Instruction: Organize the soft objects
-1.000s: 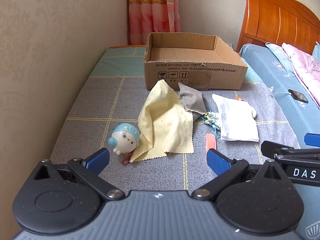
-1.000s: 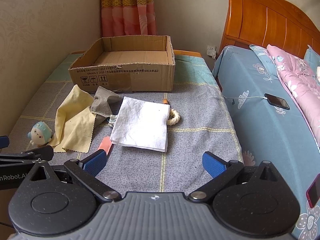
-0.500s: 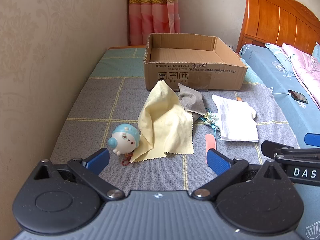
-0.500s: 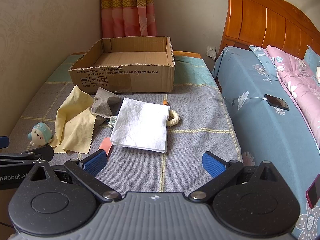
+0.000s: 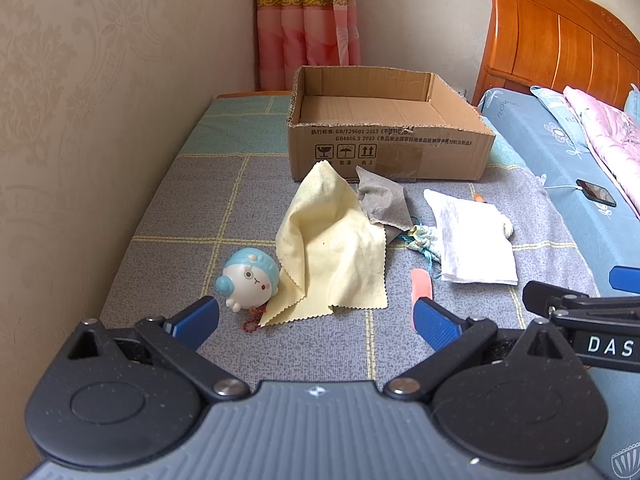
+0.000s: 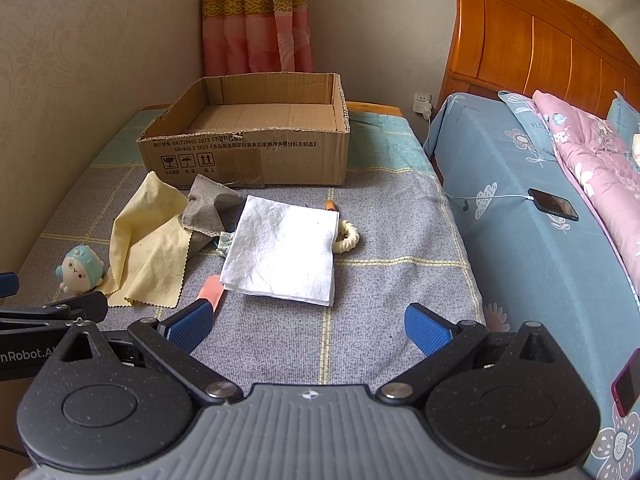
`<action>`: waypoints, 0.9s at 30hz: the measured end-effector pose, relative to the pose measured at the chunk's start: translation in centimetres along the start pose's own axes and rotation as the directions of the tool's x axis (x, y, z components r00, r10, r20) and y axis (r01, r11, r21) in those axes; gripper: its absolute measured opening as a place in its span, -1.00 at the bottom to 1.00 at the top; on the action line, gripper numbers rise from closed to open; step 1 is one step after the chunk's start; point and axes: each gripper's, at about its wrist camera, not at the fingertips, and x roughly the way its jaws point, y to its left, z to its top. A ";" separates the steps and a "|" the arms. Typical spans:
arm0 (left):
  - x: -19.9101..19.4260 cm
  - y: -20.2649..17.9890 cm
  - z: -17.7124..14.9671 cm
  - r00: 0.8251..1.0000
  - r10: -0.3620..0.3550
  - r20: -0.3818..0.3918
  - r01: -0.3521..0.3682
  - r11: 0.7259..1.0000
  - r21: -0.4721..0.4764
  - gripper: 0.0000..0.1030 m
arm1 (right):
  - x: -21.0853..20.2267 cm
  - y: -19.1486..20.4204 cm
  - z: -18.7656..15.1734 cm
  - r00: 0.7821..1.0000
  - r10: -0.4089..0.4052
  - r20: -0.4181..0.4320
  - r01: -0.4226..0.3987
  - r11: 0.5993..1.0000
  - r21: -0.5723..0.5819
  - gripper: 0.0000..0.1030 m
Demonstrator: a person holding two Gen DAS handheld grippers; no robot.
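An empty cardboard box (image 5: 392,152) (image 6: 248,156) stands at the back of the grey checked mat. In front of it lie a yellow cloth (image 5: 332,248) (image 6: 150,248), a grey cloth (image 5: 382,200) (image 6: 210,206) and a folded white cloth (image 5: 468,236) (image 6: 284,248). A blue-capped toy figure (image 5: 250,274) (image 6: 82,268) sits left of the yellow cloth. My left gripper (image 5: 316,318) is open and empty, just short of the yellow cloth's near edge. My right gripper (image 6: 306,328) is open and empty, just short of the white cloth.
A small patterned pouch (image 5: 424,238), a pink strip (image 5: 421,288) (image 6: 210,288), a cream ring (image 6: 348,236) and an orange piece (image 6: 331,204) lie among the cloths. The wall runs along the left. A bed with a phone (image 6: 552,204) lies right.
Both views have crept slightly forward toward the cloths. Nothing on the mat has moved.
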 end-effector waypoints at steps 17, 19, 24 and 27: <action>0.7 0.2 0.2 1.000 -0.015 0.021 0.014 1.000 0.026 0.99 | 0.2 0.3 0.4 1.000 0.004 0.006 -0.004 1.000 -0.013 1.00; 0.7 0.2 0.3 0.999 -0.017 0.032 0.015 0.999 0.039 0.99 | 0.3 0.3 0.4 1.000 0.005 0.007 -0.005 1.000 -0.015 1.00; 0.9 0.4 0.4 0.998 -0.035 0.056 0.031 0.997 0.071 0.99 | 0.6 0.5 0.7 1.000 0.001 0.005 -0.001 1.000 -0.026 1.00; 0.9 0.8 0.4 0.995 -0.063 0.077 0.057 0.995 0.078 0.99 | 0.7 0.5 0.9 1.000 0.003 0.010 -0.003 1.000 -0.031 1.00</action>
